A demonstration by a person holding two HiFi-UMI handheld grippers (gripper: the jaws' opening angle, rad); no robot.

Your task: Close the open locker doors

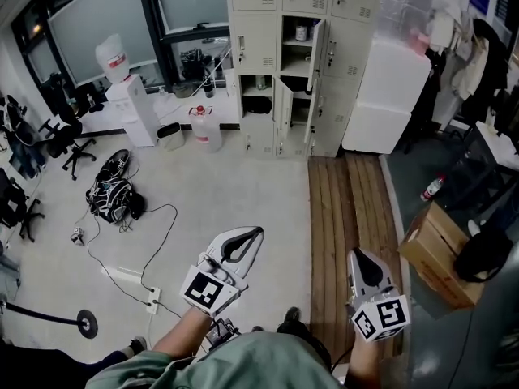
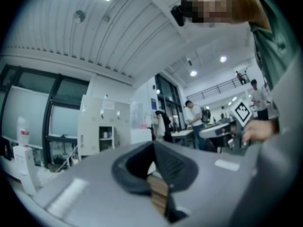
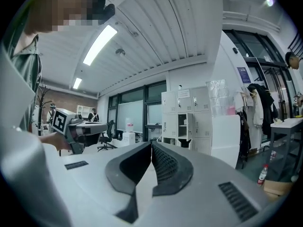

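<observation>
A tall beige metal locker bank [image 1: 284, 63] stands at the far wall, centre, and the hinged metal doors [image 1: 317, 55] of its middle column swing out toward the near side. Just beside it on the right stands a white box-shaped cabinet [image 1: 385, 96]. From the locker foot a brown strip of wooden floor planks [image 1: 349, 217] runs nearward, with a brown cardboard box [image 1: 438, 254] to its right. Left of the lockers a clear plastic water jug [image 1: 204, 128] sits on the floor, and further left a white water dispenser [image 1: 134, 104]. A black tangle of cables [image 1: 113, 194] lies on the floor, middle left
</observation>
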